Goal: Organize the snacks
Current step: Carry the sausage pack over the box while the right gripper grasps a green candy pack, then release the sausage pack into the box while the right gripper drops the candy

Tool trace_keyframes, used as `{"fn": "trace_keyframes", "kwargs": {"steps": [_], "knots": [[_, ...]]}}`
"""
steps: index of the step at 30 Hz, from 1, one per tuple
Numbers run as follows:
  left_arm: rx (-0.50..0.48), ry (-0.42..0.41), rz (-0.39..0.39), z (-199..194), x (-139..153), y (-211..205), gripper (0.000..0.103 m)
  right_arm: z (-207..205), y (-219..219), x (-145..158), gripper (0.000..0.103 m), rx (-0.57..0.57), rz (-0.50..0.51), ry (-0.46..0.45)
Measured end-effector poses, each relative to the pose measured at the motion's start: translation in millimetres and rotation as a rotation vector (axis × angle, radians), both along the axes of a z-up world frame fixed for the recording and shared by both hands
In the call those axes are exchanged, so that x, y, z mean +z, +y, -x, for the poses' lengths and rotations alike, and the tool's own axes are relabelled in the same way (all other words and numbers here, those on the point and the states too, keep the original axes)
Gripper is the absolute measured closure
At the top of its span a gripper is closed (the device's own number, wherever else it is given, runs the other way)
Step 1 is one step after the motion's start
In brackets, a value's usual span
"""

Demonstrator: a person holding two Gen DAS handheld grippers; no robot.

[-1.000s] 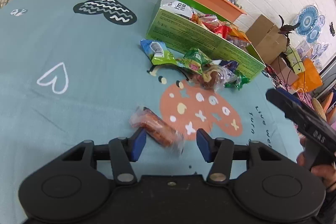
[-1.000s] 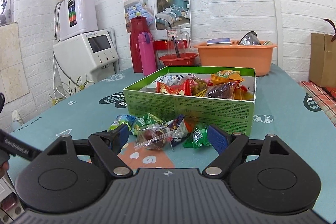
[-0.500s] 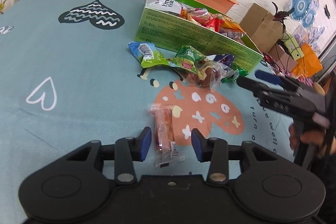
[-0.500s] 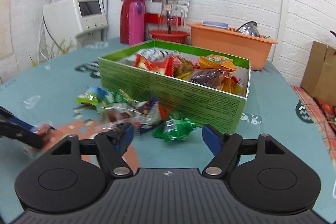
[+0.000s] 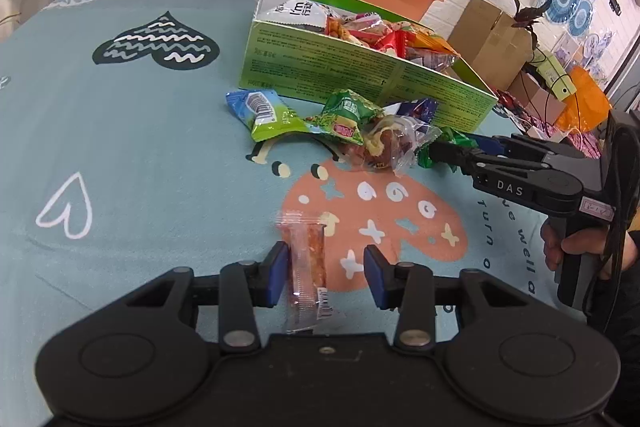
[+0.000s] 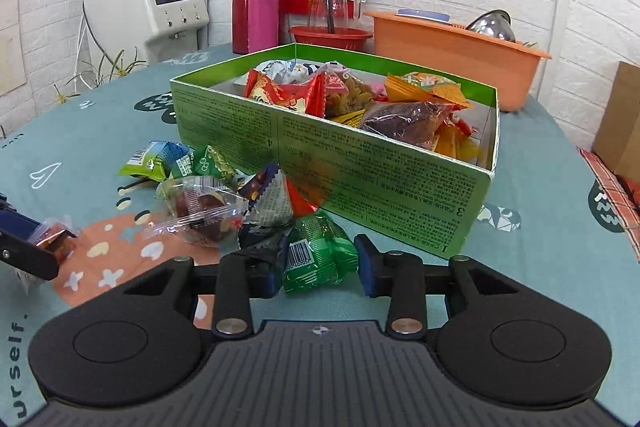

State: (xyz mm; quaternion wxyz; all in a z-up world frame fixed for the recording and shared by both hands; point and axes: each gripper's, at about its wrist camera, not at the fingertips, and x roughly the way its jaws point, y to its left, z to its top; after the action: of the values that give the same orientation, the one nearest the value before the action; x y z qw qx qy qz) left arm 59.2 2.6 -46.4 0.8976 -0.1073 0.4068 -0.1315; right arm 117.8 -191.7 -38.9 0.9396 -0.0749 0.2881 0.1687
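My left jaws (image 5: 326, 275) pinch the sausage stick packet (image 5: 308, 263) by slick film, so it may slip. My right jaws (image 6: 316, 271) have just been closing round the green packet (image 6: 316, 251) on the counter (image 6: 540, 247), seemingly not biting yet. The dark wrapper (image 6: 260, 243) touching one pad could come along. The green box (image 6: 360, 163) lies beyond.

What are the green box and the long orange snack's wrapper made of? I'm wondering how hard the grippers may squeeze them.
The green box looks like thin printed cardboard: matte, with folded corners and white inner walls. The long orange snack seems wrapped in clear, glossy plastic film, with crimped ends and the filling showing through.
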Motion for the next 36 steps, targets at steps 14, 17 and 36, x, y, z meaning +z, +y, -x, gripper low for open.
{"fn": "trace_keyframes", "kwargs": {"steps": [14,17,36], "knots": [[-0.026,-0.045,0.065,-16,27,7,0.061,30,-3,33,0.049,-0.031,-0.051,-0.089],[-0.047,-0.126,0.077,-27,57,4,0.060,32,-5,61,0.049,-0.024,-0.075,-0.180],[0.003,-0.266,0.062,-186,104,-29,0.060,-71,10,88,0.049,-0.079,-0.091,-0.329]]}}
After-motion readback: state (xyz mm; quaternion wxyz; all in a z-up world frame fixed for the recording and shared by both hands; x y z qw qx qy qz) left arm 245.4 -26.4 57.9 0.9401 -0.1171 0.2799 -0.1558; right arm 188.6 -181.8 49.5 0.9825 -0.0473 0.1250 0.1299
